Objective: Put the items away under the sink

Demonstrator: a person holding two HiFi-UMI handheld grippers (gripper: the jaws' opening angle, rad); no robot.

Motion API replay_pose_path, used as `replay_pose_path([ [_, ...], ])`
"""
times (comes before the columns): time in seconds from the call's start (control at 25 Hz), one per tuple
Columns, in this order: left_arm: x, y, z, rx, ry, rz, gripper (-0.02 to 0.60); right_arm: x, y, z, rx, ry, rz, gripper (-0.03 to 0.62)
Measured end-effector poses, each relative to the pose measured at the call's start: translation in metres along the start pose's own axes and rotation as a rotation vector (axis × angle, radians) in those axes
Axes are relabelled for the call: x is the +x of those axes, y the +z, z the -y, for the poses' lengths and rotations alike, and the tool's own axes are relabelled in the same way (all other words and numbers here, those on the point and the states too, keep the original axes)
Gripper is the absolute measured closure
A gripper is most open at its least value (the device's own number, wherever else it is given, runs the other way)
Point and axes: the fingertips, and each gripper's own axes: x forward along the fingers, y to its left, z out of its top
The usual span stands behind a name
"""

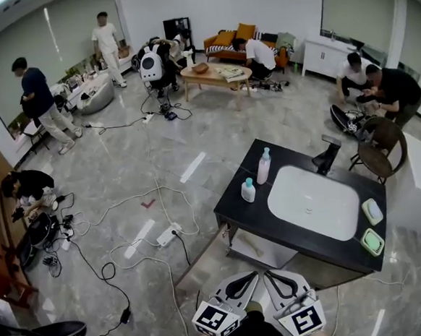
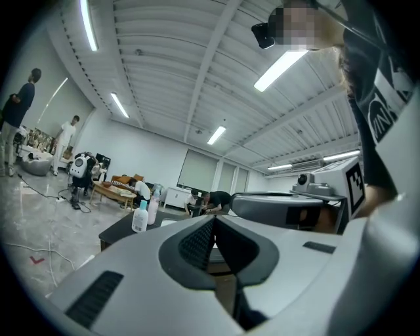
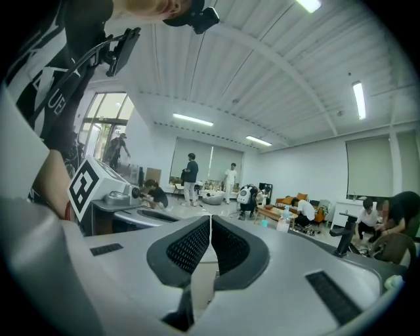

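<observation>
A black counter with a white sink basin stands ahead of me. On its left end are a pink bottle and a smaller white bottle with a teal cap. Two soap dishes, one pale and one green, lie at the right end. A black faucet rises behind the basin. My left gripper and right gripper are held side by side near my body, short of the counter's front edge. Both are shut with nothing between the jaws. The two bottles also show in the left gripper view.
Cables and a white power strip lie on the marble floor left of the counter. A round wooden chair stands behind the counter at the right. Several people work around the room. A wooden coffee table and orange sofa are far back.
</observation>
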Motion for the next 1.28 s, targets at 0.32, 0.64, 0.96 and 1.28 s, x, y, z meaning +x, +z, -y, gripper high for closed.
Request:
replay_pose_path([
  [0.32,-0.020,0.019,-0.014,0.034,0.048,0.033,0.574,0.009,0.018,-0.019,-0.021,0.038,0.027,0.560],
  [0.64,-0.015,0.022,-0.038,0.020,0.093,0.063,0.574,0.031,0.008,-0.016,-0.026,0.073,0.018,0.560],
  [0.96,0.032,0.014,-0.086,0.006,0.130,0.054,0.574,0.084,-0.021,0.031,-0.066,0.102,-0.067,0.559],
  [1.28,0.095,0.009,-0.144,-0.014,0.167,0.029,0.574,0.146,-0.045,0.100,-0.063,0.121,-0.131,0.558],
])
